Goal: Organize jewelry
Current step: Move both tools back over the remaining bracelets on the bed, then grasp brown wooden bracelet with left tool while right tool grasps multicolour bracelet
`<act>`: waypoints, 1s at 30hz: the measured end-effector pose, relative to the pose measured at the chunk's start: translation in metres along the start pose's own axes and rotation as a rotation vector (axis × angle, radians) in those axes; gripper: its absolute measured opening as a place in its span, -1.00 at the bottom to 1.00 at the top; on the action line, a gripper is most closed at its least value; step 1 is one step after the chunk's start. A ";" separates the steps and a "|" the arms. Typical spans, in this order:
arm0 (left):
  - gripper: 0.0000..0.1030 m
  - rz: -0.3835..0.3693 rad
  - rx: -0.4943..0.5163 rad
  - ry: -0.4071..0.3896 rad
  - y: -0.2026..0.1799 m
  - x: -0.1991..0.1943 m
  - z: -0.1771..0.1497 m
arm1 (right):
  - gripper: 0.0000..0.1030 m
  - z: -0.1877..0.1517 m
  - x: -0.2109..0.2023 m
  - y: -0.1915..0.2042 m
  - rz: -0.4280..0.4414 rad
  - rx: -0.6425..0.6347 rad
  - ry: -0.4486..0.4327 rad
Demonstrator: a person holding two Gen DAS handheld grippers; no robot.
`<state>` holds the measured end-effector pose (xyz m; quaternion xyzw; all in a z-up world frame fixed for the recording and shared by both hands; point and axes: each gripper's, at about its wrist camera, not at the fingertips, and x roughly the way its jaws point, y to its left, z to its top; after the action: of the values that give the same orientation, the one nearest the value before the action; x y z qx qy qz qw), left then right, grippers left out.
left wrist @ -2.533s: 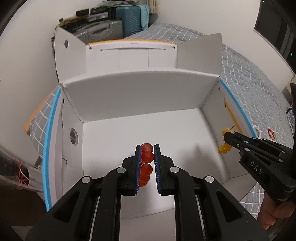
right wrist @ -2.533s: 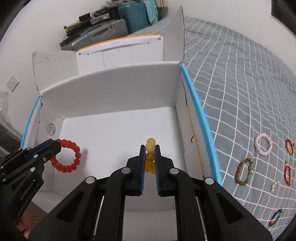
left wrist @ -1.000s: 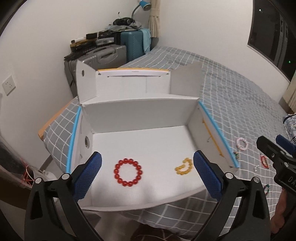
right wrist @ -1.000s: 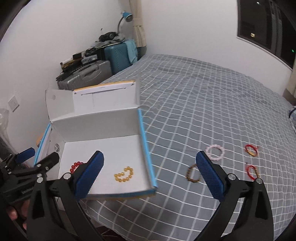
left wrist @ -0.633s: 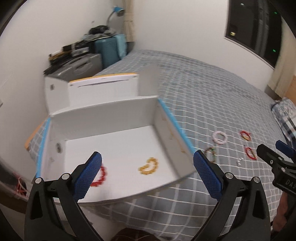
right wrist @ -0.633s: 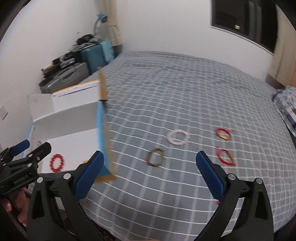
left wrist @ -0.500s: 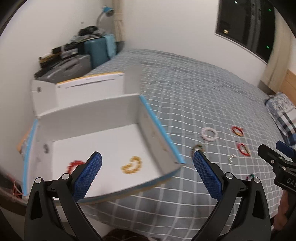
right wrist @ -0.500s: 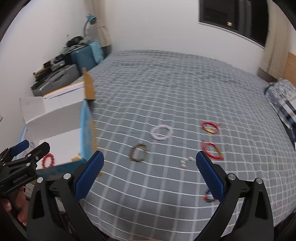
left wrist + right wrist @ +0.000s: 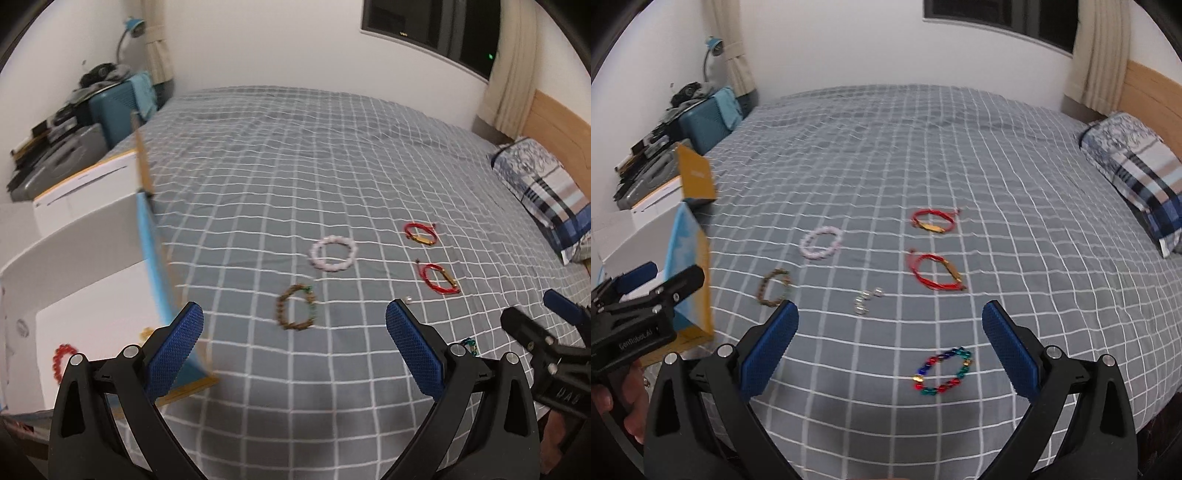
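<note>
Both grippers have swung away from the white box and are now facing the grey checked bedspread, whereas 2.5 s ago each was pinching a bracelet over the box floor. The left gripper is hanging with its jaws spread wide and gripping nothing; the right gripper is likewise gaping and empty.

Taking the box as the landmark: the red bead bracelet is lying on the box floor near its left wall, well to the left of the left gripper's jaws, and a sliver of the yellow bead bracelet is showing just inside the blue-edged wall, partly hidden by the left fingertip.

Outside the box, on the bedspread to its right, the brown bead bracelet is lying nearest the box and is sitting ahead of the left jaws, between their lines but beyond the tips. The pink bead bracelet is lying farther from the box, beyond the brown one. Two red cord bracelets are lying farther still from the box, one behind the other. A small silvery piece, too blurred to identify, is lying ahead of the right jaws. The multicoloured bead bracelet is lying between the right gripper's spread fingers, touching neither.
</note>
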<state>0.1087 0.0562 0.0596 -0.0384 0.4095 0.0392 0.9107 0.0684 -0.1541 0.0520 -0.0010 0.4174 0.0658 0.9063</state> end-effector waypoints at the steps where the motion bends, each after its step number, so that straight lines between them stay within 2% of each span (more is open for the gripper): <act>1: 0.89 -0.005 0.009 0.003 -0.005 0.006 0.001 | 0.86 -0.002 0.004 -0.006 -0.002 0.006 0.006; 3: 0.89 -0.013 0.022 0.007 -0.014 0.018 0.003 | 0.86 -0.009 0.014 -0.017 0.001 0.008 0.015; 5: 0.89 -0.063 0.037 -0.005 -0.020 0.033 0.002 | 0.86 -0.017 0.027 -0.027 0.008 -0.006 0.033; 8: 0.89 -0.048 0.032 0.041 -0.020 0.062 -0.005 | 0.86 -0.026 0.042 -0.041 0.003 0.013 0.056; 11: 0.89 -0.066 0.001 0.079 -0.015 0.083 -0.007 | 0.86 -0.034 0.056 -0.054 0.007 0.048 0.077; 15: 0.89 -0.037 0.011 0.087 -0.012 0.097 -0.010 | 0.86 -0.041 0.065 -0.062 0.011 0.061 0.092; 19: 0.89 -0.050 0.006 0.125 -0.009 0.114 -0.016 | 0.86 -0.048 0.073 -0.065 0.004 0.064 0.107; 23: 0.89 -0.039 0.009 0.107 -0.008 0.126 -0.021 | 0.86 -0.057 0.084 -0.066 -0.010 0.050 0.131; 26: 0.89 -0.019 0.006 0.141 -0.005 0.141 -0.025 | 0.75 -0.064 0.095 -0.066 -0.023 0.043 0.168; 30: 0.89 -0.035 -0.031 0.166 0.002 0.153 -0.024 | 0.71 -0.067 0.102 -0.069 -0.024 0.046 0.187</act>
<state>0.1918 0.0623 -0.0713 -0.0630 0.4822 0.0264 0.8734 0.0916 -0.2143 -0.0732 0.0087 0.5018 0.0451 0.8638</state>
